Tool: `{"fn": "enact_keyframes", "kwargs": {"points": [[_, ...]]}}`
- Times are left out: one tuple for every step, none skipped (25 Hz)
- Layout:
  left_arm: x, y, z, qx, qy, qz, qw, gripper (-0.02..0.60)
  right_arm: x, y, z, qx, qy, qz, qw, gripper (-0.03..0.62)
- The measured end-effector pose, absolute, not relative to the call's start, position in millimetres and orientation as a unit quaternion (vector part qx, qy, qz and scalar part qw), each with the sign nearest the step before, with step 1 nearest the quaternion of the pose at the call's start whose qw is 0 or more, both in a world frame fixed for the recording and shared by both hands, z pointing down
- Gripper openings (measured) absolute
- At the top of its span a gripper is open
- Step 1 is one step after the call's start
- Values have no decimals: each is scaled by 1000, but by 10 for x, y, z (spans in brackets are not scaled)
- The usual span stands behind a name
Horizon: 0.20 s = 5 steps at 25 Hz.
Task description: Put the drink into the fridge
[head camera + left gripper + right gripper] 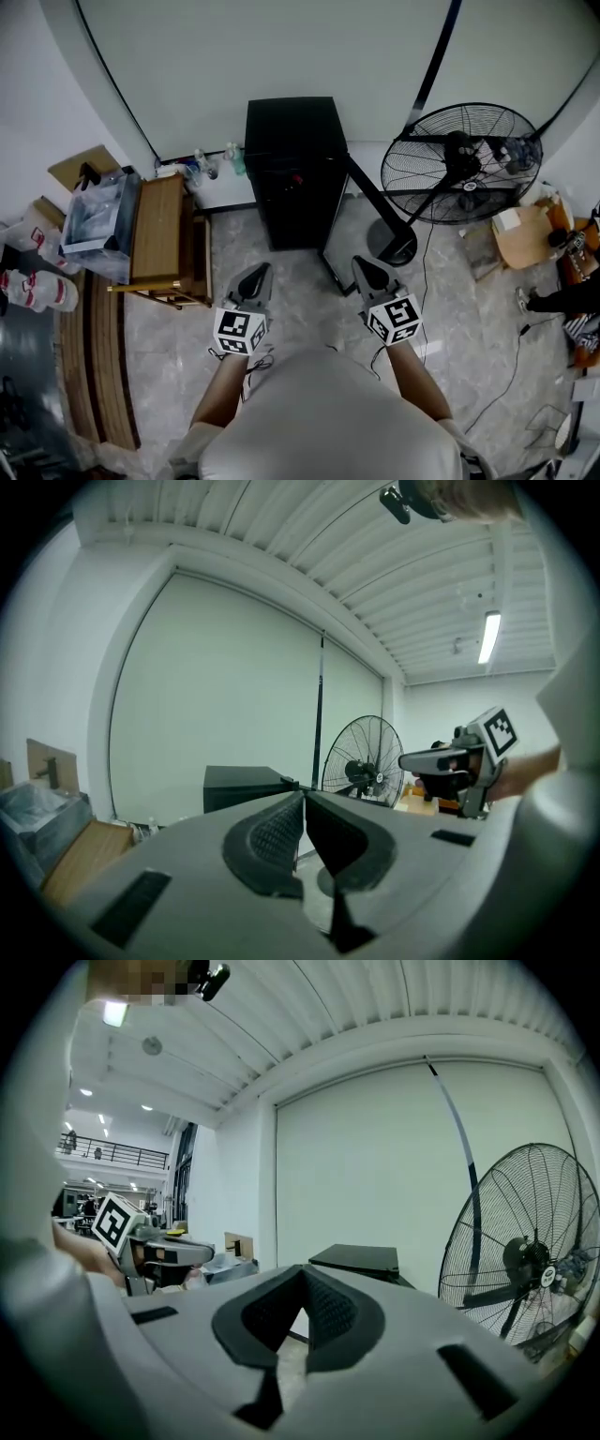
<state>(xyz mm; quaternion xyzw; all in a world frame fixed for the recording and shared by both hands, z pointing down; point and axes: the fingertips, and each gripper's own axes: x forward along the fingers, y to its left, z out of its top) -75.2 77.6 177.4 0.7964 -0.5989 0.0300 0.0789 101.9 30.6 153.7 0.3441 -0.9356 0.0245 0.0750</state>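
left gripper (261,274) jaws clenched, empty | right gripper (364,265) same | fridge (291,169) front dark, indistinct | bottles (216,161) tiny

Held level side by side, left gripper (257,276) and right gripper (363,269) point forward (fingers (277,834) pressed together).

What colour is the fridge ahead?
Black all over; the boxy small fridge shows best in the head view.

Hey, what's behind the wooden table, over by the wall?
A few bottles stand on the floor there, between the wooden table and the black fridge. The tabletop covers whatever lies beneath it, so more could be hidden there.
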Motion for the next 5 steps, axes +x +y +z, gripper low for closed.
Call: {"fn": "enact_keyframes", "kwargs": {"points": [[-739, 779, 1790, 796, -599, 30, 82, 11, 1013, 306, 1534, 342, -936, 24, 75, 0], [-725, 781, 1805, 795, -599, 29, 85, 11, 1011, 305, 1536, 341, -937, 24, 74, 0], [-712, 783, 1816, 795, -600, 29, 87, 11, 1011, 302, 1539, 341, -937, 25, 74, 0], [-701, 785, 1825, 794, -600, 28, 89, 11, 1012, 298, 1540, 340, -937, 25, 73, 0], [-689, 786, 1832, 794, -601, 27, 91, 11, 1013, 293, 1541, 339, -937, 24, 73, 0]]}}
